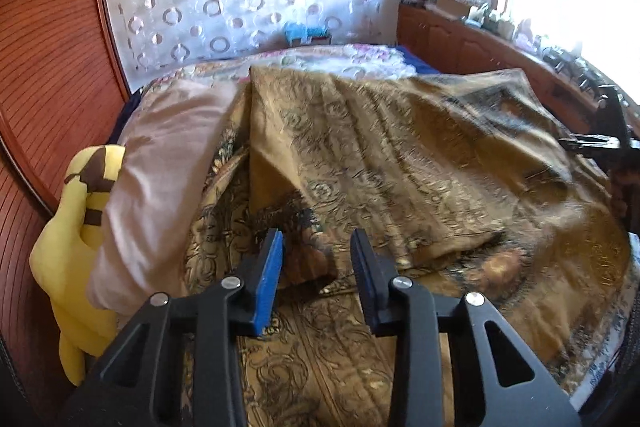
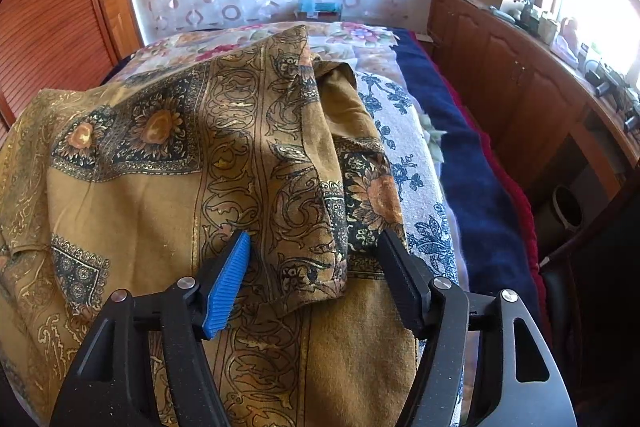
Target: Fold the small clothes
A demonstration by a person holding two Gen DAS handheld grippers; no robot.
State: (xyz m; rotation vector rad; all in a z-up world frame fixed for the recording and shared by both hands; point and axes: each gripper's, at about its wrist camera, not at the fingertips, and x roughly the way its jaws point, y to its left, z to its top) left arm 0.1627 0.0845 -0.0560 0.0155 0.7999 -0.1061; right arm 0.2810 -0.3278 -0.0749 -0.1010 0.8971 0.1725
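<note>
A golden-brown cloth with dark floral squares lies rumpled over a bed, one part raised like a tent. My left gripper hovers low over its near edge with the jaws apart; a dark fold of the cloth lies just beyond the blue pad, and nothing is pinched. In the right wrist view the same cloth is doubled over. My right gripper stands open, straddling a folded corner that its pads do not press. A black gripper frame shows blurred at the cloth's right side.
A pink pillow and a yellow plush toy lie at the left by a wooden panel. A blue-flowered pillow and a navy blanket lie to the right. A cluttered wooden cabinet runs under the window.
</note>
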